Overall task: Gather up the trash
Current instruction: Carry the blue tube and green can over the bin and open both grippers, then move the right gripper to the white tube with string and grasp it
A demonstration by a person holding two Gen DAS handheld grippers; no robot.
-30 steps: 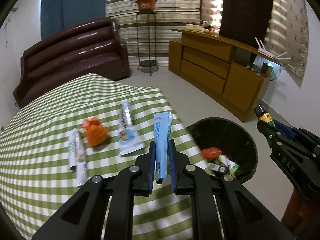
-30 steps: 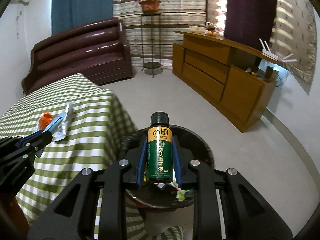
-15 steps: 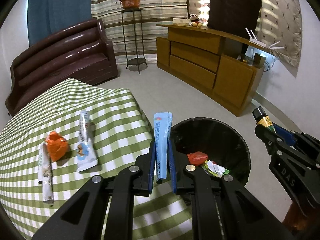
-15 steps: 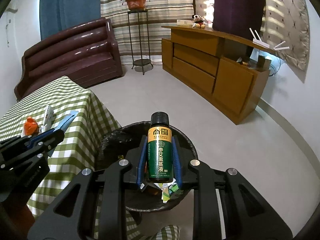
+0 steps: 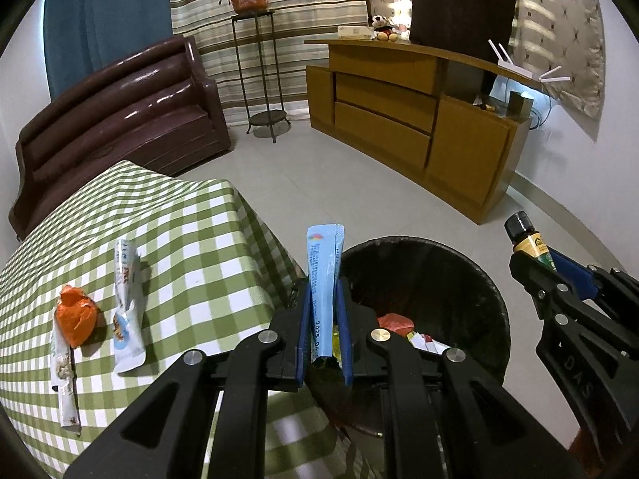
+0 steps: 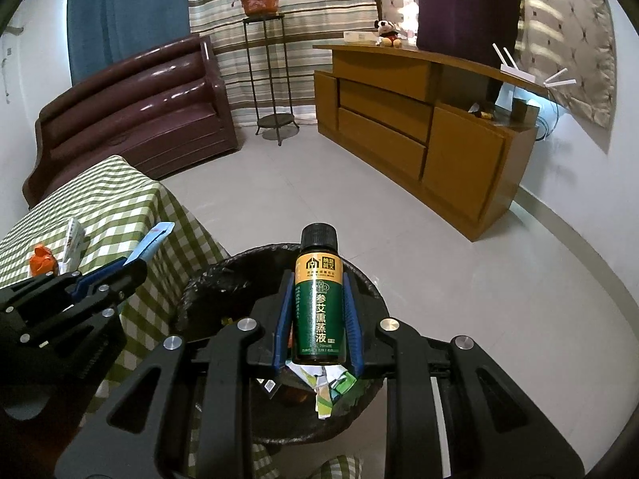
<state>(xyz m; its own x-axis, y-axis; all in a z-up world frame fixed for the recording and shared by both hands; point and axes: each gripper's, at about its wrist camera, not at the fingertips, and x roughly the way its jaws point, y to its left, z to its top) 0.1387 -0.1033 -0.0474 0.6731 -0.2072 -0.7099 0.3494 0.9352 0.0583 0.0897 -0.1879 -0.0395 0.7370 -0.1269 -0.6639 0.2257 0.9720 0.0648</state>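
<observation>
Left gripper [image 5: 324, 311] pinches sachet [image 5: 323, 279]; right gripper [image 6: 317, 319] pinches bottle [image 6: 318, 303]. Centre both over bin [image 5: 479, 279], then release; sachet may drift.

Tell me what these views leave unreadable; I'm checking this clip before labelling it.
- Trash bin contents: left wrist view, partly hidden by the left gripper; right wrist view, by the right gripper.
- Blue sachet print: too small.
- Green bottle base: hidden between the fingers.
- White wrappers on the checked table: labels blurred.
</observation>
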